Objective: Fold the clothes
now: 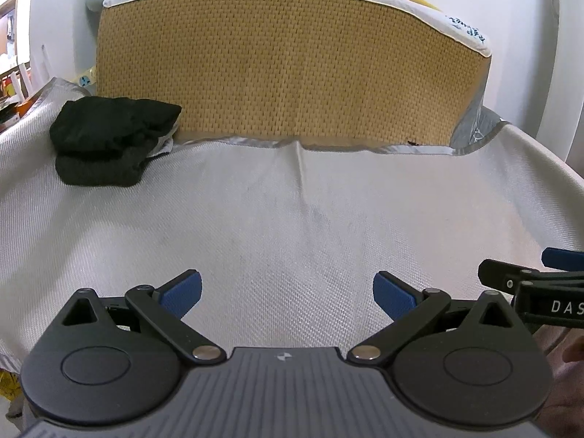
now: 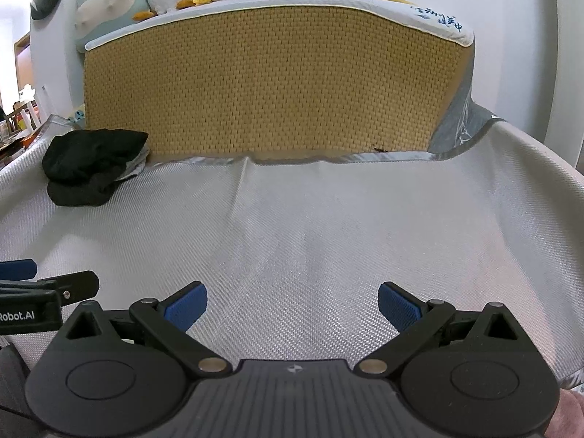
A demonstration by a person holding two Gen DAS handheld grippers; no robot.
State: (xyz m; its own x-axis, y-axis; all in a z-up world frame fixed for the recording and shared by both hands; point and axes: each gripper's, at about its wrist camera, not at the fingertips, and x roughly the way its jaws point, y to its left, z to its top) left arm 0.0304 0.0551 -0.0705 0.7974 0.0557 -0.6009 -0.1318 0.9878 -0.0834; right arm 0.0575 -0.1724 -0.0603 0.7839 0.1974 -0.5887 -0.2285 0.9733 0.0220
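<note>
The dark clothes [image 1: 109, 142] lie in a small heap at the upper left of the frame, on the grey woven surface [image 1: 292, 219], against the tan mat [image 1: 284, 65]. They look soft, light and limp, so an edge or corner is best to pinch. The left gripper [image 1: 287, 294] and the right gripper [image 2: 292, 304] hold nothing; their fingers [image 1: 182, 292] stand wide apart.

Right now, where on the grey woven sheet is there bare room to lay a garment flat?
The sheet is bare from both open grippers, left and right, up to the upright mattress. Only the far-left corner is taken, by stacked dark clothes.
</note>
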